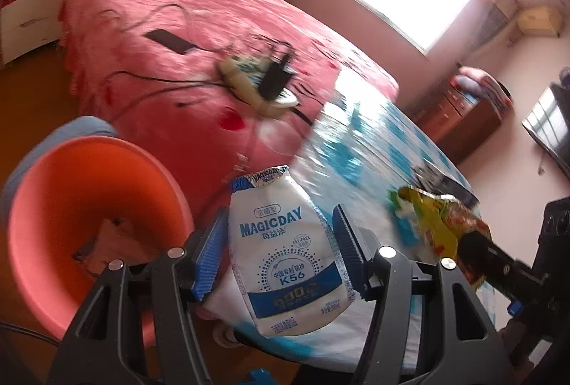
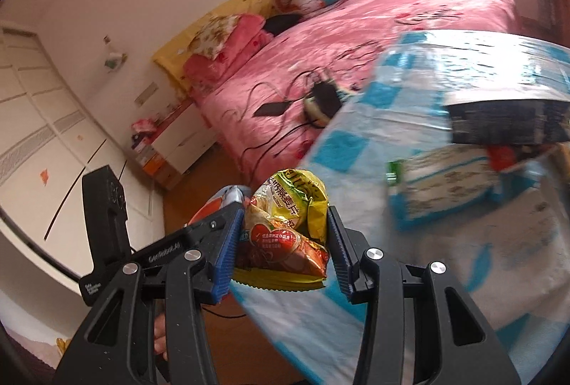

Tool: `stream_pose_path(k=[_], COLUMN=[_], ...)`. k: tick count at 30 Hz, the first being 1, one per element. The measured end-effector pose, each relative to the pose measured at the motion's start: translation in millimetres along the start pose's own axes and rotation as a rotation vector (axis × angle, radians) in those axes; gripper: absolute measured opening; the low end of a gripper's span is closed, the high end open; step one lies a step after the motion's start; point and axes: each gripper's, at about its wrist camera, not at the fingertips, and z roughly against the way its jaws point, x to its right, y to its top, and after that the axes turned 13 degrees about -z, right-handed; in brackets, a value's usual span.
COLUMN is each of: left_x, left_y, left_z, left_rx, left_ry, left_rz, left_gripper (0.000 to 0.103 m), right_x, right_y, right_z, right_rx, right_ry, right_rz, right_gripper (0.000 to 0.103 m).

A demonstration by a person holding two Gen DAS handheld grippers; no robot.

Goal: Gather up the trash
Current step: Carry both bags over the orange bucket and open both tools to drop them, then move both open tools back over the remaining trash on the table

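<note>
My left gripper [image 1: 279, 214] is shut on a white and blue MAGICDAY yoghurt bottle [image 1: 285, 260], held upright between the blue pads [image 1: 210, 260] with its torn foil lid on top. An orange bin [image 1: 71, 224] stands low at the left, its mouth open beside the bottle. My right gripper [image 2: 285, 210] is shut on a crumpled yellow and red snack wrapper [image 2: 285, 228]. In the left wrist view that wrapper [image 1: 438, 224] hangs over the table's edge at the right. A sliver of the orange bin [image 2: 210, 207] shows behind the right gripper's left finger.
A table with a blue and white checked cloth [image 2: 356, 142] carries a blue and white packet [image 2: 449, 185] and a black packet [image 2: 509, 121]. Behind it is a pink bed [image 1: 160, 11] with cables, a phone [image 1: 171, 41] and a power strip [image 1: 256, 78]. The floor is wooden.
</note>
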Motion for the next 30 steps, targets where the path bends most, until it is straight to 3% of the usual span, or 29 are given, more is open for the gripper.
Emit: stream_pose_path(k=[14, 16, 21, 30], left_x=[-104.4, -117.1, -141.9, -136.0], left_y=[-4.9, -6.8, -18.6, -24.7], left_z=[35.8, 36.5, 36.1, 18.1], left_rx=[0.073, 0.077, 0.051, -0.002], left_ry=[0.2, 0.218, 0.261, 0.257], left_rz=[0.171, 0.201, 0.257, 0.247], left_gripper=[0.061, 0.061, 0.075, 0.076], right_x=[-90.6, -101.3, -89.9, -47.3], right_y=[-16.9, -22.2, -26.3, -17.9], right_z=[-86.2, -104.9, -119.8, -80.4], right_rx=[-0.156, -0.178, -0.207, -0.09], right_ry=[0.057, 0.04, 0.031, -0.061], right_rz=[0.197, 0.236, 0.17, 0.088], right_gripper=[0.052, 0.066, 0.084, 0.089])
